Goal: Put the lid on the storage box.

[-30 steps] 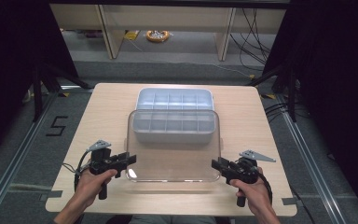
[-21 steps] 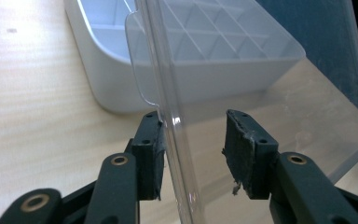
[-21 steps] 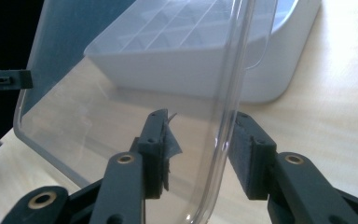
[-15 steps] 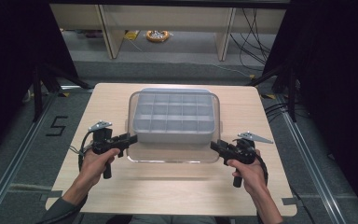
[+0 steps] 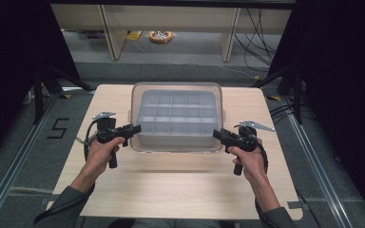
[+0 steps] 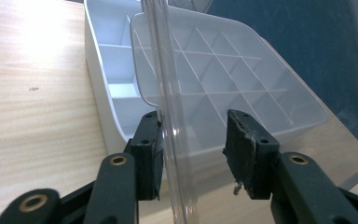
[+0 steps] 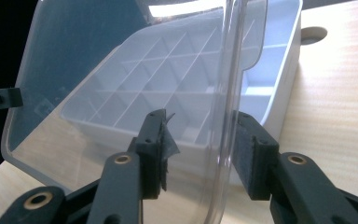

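Pale wood-grain bench (image 5: 171, 190) on a grey floor, dark curtains at both sides, shelving behind. On the bench stands a white divided tray (image 5: 177, 118), its compartments in a grid. Above it I hold a clear plastic lid (image 5: 177, 92), which covers the tray in the high view. My left tongs (image 5: 134, 128) meet the lid's left edge; in the left gripper view (image 6: 193, 156) the jaws stand apart with the clear rim between them, against one pad only. My right tongs (image 5: 216, 134) meet the right edge; in the right gripper view (image 7: 200, 154) the jaws likewise stand apart astride the rim.
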Available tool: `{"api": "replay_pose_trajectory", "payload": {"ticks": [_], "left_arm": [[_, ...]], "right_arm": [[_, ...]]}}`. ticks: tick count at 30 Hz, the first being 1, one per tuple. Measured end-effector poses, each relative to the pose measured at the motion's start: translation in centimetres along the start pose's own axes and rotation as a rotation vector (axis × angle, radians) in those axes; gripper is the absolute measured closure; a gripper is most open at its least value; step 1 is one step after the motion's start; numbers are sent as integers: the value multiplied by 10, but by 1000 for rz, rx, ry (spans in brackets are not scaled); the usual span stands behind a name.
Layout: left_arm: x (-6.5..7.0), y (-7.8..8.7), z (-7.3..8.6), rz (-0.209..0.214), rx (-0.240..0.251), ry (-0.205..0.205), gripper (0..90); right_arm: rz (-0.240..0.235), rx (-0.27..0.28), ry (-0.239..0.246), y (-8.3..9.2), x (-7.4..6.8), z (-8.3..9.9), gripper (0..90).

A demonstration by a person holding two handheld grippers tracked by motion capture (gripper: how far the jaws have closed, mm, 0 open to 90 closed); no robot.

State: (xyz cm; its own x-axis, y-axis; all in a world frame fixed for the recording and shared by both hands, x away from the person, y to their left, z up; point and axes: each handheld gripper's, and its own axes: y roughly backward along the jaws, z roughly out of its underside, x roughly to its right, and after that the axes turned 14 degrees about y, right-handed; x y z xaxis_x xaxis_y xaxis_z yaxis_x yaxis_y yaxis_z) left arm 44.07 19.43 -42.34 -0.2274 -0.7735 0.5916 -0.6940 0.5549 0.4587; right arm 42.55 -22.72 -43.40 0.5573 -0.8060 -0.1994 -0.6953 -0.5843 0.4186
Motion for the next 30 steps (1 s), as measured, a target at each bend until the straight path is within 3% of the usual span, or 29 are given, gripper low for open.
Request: {"api": "replay_pose_trajectory", "payload": {"ticks": [2, 3, 7, 8, 9, 10, 11, 12, 13, 17, 19, 20, 22, 23, 24, 27, 28, 29, 30], "left_arm": [[1, -4, -5, -4, 6, 2, 566], [2, -6, -8, -6, 9, 3, 566], [4, -14, -19, -17, 24, 13, 562], [4, -17, -25, -22, 31, 19, 562], [4, -17, -25, -22, 31, 19, 561], [4, -19, -28, -19, 36, 24, 561], [3, -24, -33, -21, 42, 33, 562], [3, -24, -33, -21, 42, 33, 563], [3, -26, -35, -27, 42, 38, 563], [1, -35, -38, -38, 37, 56, 560], [1, -38, -39, -46, 38, 61, 559], [1, -39, -39, -49, 35, 63, 558], [0, -42, -40, -56, 38, 61, 557], [-1, -44, -41, -60, 36, 63, 555], [-2, -48, -40, -59, 39, 68, 554], [-4, -52, -41, -65, 36, 77, 552], [-5, -54, -41, -66, 36, 78, 549], [-6, -55, -41, -71, 33, 81, 549], [-7, -56, -41, -73, 31, 83, 548]], "right_arm": [[2, -11, -43, -1, -2, -4, 591], [17, 1, 4, -3, 3, -5, 591], [33, 5, -2, -10, 7, -13, 590], [32, -1, -42, -12, 6, -18, 587], [32, -1, -42, -12, 6, -18, 587], [46, 10, -1, -16, 11, -19, 586], [48, 14, -11, -20, 13, -22, 585], [48, 14, -11, -20, 13, -22, 585], [46, 1, -69, -24, 12, -25, 582], [64, 10, -34, -32, 20, -26, 577], [55, 15, -53, -34, 23, -27, 576], [68, -2, -90, -36, 21, -28, 574], [62, 1, -83, -38, 22, -28, 573], [85, -1, -45, -41, 26, -28, 573], [83, -5, -88, -42, 24, -29, 573], [95, 1, -49, -45, 29, -28, 571], [92, -15, -104, -48, 26, -29, 567], [92, -15, -104, -48, 26, -29, 567], [92, -8, -70, -49, 30, -28, 566]]}}
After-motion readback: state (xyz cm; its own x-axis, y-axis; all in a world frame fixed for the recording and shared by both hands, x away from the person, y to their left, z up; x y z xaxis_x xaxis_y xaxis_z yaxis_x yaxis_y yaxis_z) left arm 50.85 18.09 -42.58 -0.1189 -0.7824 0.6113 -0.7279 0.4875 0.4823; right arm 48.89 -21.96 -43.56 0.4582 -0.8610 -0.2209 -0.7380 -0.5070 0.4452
